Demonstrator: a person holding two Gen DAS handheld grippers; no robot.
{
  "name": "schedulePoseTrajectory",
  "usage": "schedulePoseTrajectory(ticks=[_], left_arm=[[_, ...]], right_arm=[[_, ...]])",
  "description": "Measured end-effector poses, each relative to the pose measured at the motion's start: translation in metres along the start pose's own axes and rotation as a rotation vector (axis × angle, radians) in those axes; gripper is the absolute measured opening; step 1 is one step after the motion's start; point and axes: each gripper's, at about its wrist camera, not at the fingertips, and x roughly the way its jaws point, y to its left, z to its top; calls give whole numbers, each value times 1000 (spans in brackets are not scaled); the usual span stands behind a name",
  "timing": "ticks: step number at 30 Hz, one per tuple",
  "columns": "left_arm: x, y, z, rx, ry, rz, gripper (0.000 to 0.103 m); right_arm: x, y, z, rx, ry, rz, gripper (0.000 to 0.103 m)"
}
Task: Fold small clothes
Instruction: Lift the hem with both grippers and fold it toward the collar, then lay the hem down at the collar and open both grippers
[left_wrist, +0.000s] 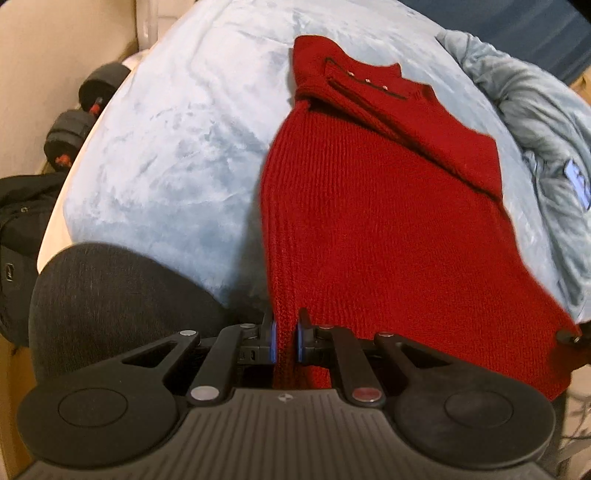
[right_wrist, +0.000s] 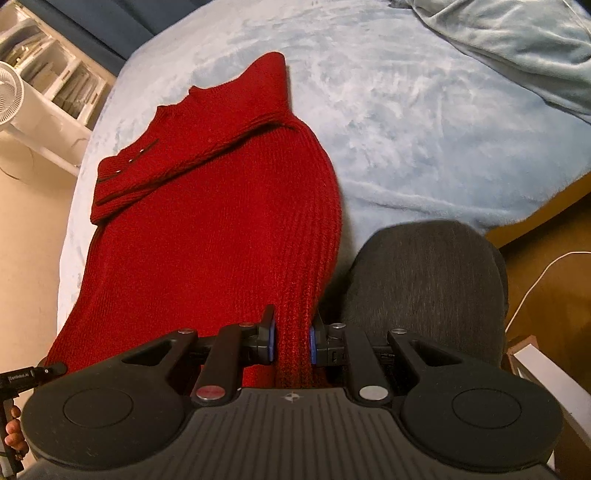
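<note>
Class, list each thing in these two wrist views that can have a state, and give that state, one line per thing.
red knitted sweater: laid flat on the bed, sleeves folded across the chest, hem edge lifted by both grippers.
left gripper: shut on the sweater's hem.
right gripper: shut on the sweater's hem.
light blue blanket: spread over the bed, under the sweater.
grey-blue bedding: bunched in a heap beside the sweater.
</note>
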Motion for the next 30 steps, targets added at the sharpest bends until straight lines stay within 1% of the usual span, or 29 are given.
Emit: schedulePoseTrajectory(ticks=[2,4,6,9,11,12,13,14,15,16,17,18,19,20,21,22,25,27,30], left_arm=[[-7,-2,21,-17,-15,-22,10],[-13,-10,53,-3,-49,-35,10],[-16,-21,96,31,-96,-39,10],[-10,-39,172,61,-176,-36,10],[6,-49,224,71,-231,-19,11],[19,-50,251,63,-252,-15,13],[37,-47,278,27,-266,1,19],[53,-41,300,-36,-278,32,37],[63,-37,317,-88,-299,83,47],[72,-32,331,-139,-336,154,62],[76,-25,341,-177,-378,204,72],[80,-18,346,-207,-404,224,77],[83,-14,348,-220,-402,218,80],[88,-10,345,-216,-392,198,81],[93,-9,340,-200,-376,186,82],[102,-9,332,-168,-350,190,82],[128,-20,307,-62,-287,207,82],[142,-28,293,2,-260,214,82],[157,-44,290,61,-244,222,84]], right_arm=[[-2,6,18,-2,8,5,17],[-3,14,46,-18,1,20,17],[-1,25,85,-40,-22,42,17],[11,48,156,-68,-73,68,17],[28,63,207,-73,-128,64,16],[41,67,230,-52,-147,57,17],[58,70,255,-23,-159,57,22],[73,69,272,1,-165,57,35],[88,67,288,37,-178,43,46],[100,62,299,73,-198,17,61],[108,57,306,112,-233,-13,65],[113,52,307,144,-265,-16,66],[116,43,304,166,-289,12,67],[120,34,298,182,-300,48,67],[124,26,290,193,-304,73,67],[130,18,281,195,-302,83,67],[153,-1,259,189,-280,33,67],[168,-7,254,227,-261,12,67],[183,-15,252,293,-266,26,67]])
